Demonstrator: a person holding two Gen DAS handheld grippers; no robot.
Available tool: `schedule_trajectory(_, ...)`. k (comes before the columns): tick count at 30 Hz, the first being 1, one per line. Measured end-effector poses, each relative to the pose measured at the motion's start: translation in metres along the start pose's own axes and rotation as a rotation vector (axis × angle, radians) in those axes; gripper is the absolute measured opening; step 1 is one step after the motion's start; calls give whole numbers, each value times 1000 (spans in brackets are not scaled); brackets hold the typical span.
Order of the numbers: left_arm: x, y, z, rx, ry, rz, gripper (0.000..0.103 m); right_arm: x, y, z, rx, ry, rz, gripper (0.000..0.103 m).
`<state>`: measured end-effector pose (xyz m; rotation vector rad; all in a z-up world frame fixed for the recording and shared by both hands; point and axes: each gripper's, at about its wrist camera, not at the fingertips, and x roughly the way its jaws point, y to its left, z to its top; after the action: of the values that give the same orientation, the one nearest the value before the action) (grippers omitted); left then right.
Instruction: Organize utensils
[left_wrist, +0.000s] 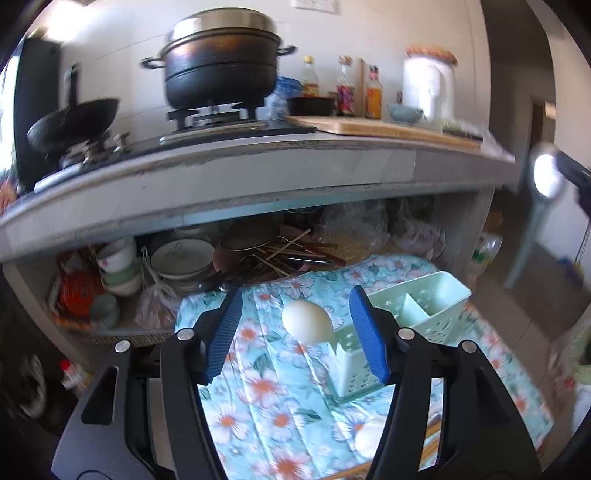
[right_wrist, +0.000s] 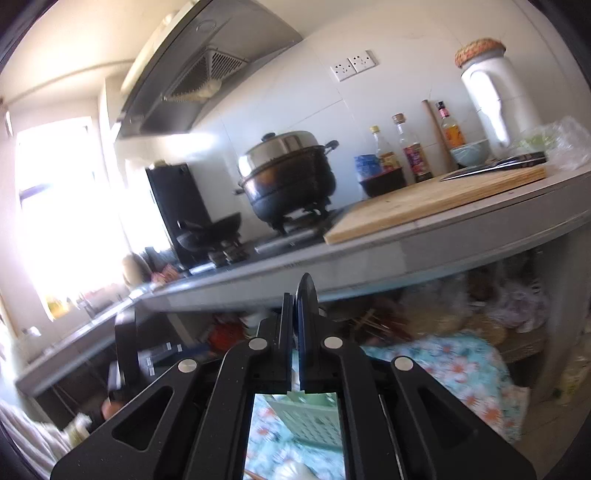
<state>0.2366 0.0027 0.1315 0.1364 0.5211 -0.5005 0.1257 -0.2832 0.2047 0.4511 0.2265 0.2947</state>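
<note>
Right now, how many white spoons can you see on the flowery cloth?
2. One white spoon stands in the green caddy, bowl up, between the open left claw's fingers. Another white spoon lies on the cloth near its right finger. More may be hidden.

No legible text or labels.
</note>
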Motion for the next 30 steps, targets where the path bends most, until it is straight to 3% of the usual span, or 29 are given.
schedule_trajectory(7, -23, 15, -44, -123, -26, -1, 61, 63, -31, -3, 162, 19, 83, 2)
schedule_trajectory(15, -21, 27, -90, -216, 36, -8, 61, 109, -80, -64, 327, 121, 68, 3)
schedule_trajectory(21, -8, 33, -116, -284, 88, -35, 61, 111, -97, -100, 340, 193, -49, 4)
schedule_trajectory(26, 0, 28, -124, -276, 107, -41, 61, 93, -90, -99, 291, 189, -145, 8)
schedule_trajectory(30, 4, 22, -128, -259, 116, -44, 61, 76, -83, -93, 252, 163, -216, 18)
